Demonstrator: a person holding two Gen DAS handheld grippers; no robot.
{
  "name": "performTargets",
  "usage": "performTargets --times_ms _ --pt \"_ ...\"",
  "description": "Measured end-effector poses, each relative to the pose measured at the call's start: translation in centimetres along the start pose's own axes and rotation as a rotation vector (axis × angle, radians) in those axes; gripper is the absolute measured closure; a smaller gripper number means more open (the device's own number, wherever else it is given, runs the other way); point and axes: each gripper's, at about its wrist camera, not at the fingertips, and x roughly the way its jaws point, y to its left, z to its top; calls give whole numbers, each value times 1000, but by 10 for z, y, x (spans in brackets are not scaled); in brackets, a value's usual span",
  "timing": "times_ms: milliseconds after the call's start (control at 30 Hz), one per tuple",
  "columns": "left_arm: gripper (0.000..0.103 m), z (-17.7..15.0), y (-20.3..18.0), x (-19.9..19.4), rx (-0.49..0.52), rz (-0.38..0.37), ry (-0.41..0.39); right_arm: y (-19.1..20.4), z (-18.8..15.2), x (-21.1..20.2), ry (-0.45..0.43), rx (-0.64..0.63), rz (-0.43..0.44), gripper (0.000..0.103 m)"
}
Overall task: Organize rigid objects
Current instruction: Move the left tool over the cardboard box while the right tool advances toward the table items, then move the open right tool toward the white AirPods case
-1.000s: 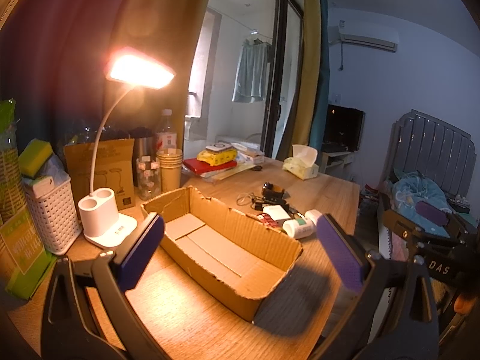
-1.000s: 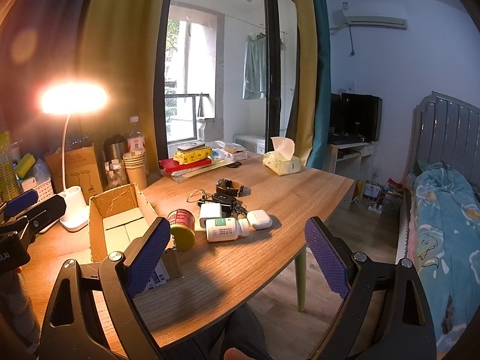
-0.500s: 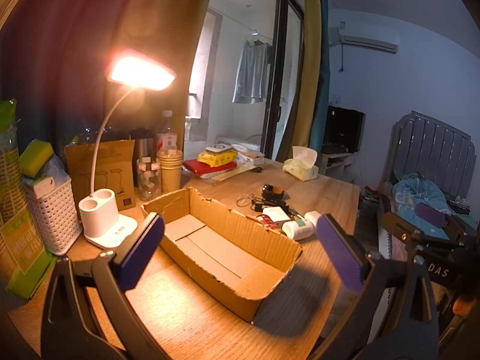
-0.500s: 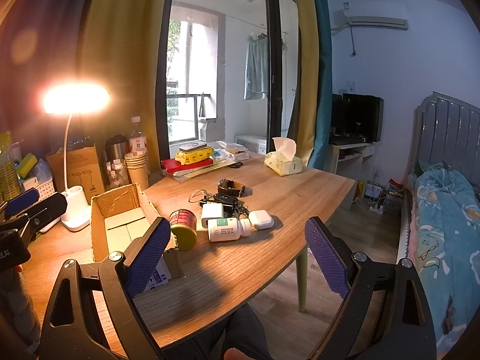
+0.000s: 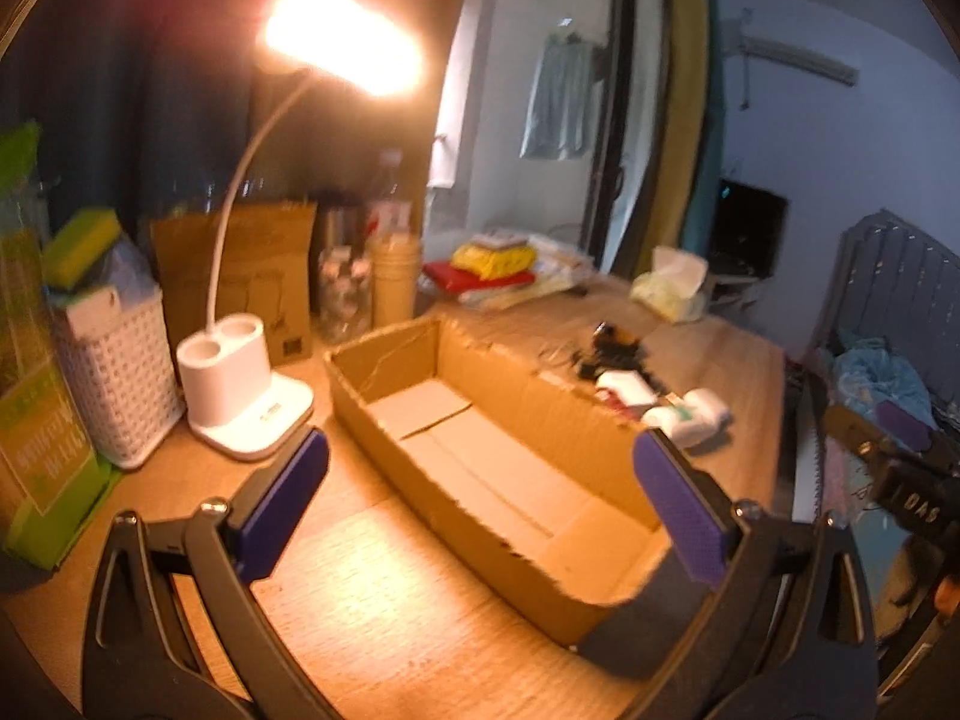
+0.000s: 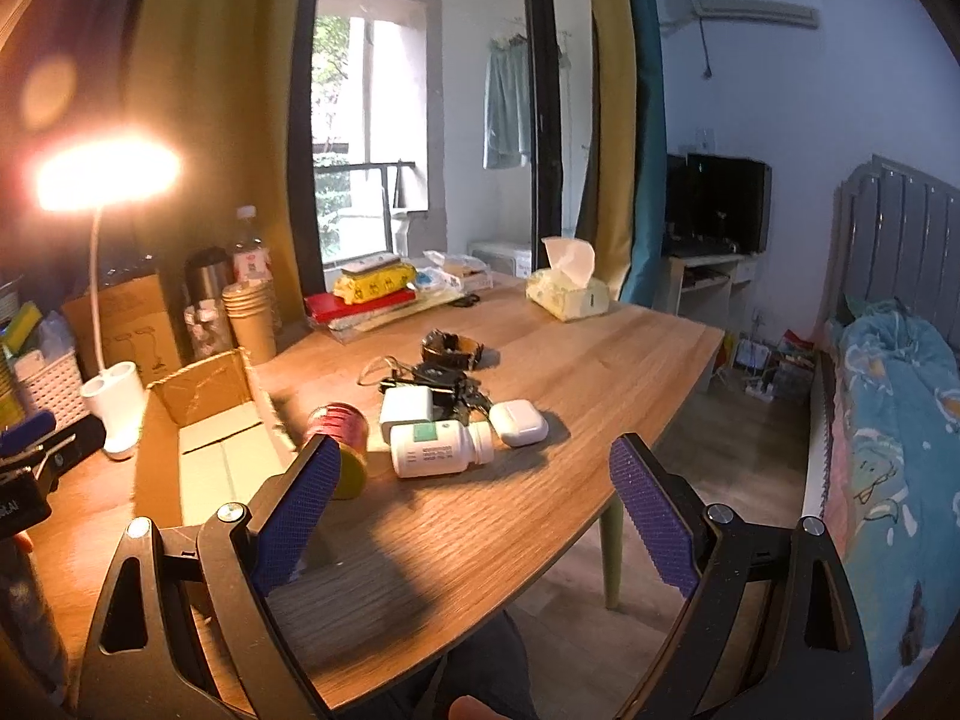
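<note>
While the cardboard box (image 5: 510, 456) sits bare inside on the bench (image 6: 570, 480), I judge the sorting hardly begun: the white pill bottle (image 6: 441, 450), red spool (image 6: 339, 441), earbud case (image 6: 519, 422) and white charger (image 6: 408, 405) lie clustered just beside it. My left gripper (image 5: 480, 492) and right gripper (image 6: 474, 504) both have jaws apart, holding nothing. The lamp base (image 5: 240, 396) stands near the box's far side; nothing blocks the cluster.

The wooden desk (image 6: 600, 360) carries an open cardboard box (image 5: 480, 450) near its left end, with a lit lamp (image 5: 240, 396) and a white basket (image 5: 120, 372) beside it. Toward the middle lie a pill bottle (image 6: 441, 449), an earbud case (image 6: 519, 422), a red tin (image 6: 336, 438) and a tissue pack (image 6: 567, 297) at the far edge.
</note>
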Motion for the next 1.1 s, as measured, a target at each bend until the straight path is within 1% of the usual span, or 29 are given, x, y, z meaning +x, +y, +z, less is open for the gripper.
performTargets --times_ms 200,267,433,467,533,600,633,667,700,767,800,833,867,933,1000,1100 --pt "1 -8 14 46 -67 42 125 -18 -6 36 59 22 -15 10" --pt "1 -10 15 62 -84 42 179 -25 -8 46 76 34 -19 10" --pt "2 -24 10 102 -82 36 335 -36 -14 67 114 56 -25 10" --pt "5 -28 9 108 -89 32 364 -38 -16 71 121 60 -25 10" --pt "13 -29 8 110 -81 27 382 -41 -18 76 132 66 -26 10" --pt "20 -30 4 112 -47 27 399 -45 -20 80 141 76 -25 10" --pt "30 -31 2 114 -29 29 425 -46 -21 83 143 79 -25 10" --pt "42 -33 1 117 -18 30 454 -47 -22 84 146 82 -23 10" --pt "45 -34 3 118 -13 12 470 -48 -22 85 150 83 -21 10" --pt "65 -31 5 119 21 -4 476 -49 -24 86 157 82 -16 10" --pt "68 -29 7 121 28 -13 485 -50 -24 86 159 83 -14 10" --pt "76 -27 11 122 35 -21 493 -50 -25 86 161 84 -13 10" --pt "80 -25 15 124 42 -16 493 -50 -25 86 162 85 -12 10" --pt "84 -20 22 128 35 -9 495 -50 -24 86 160 84 -13 10" --pt "85 -18 26 134 20 -29 477 -50 -24 87 160 83 -14 10" --pt "85 -17 24 140 32 -43 447 -48 -24 86 158 79 -13 10"
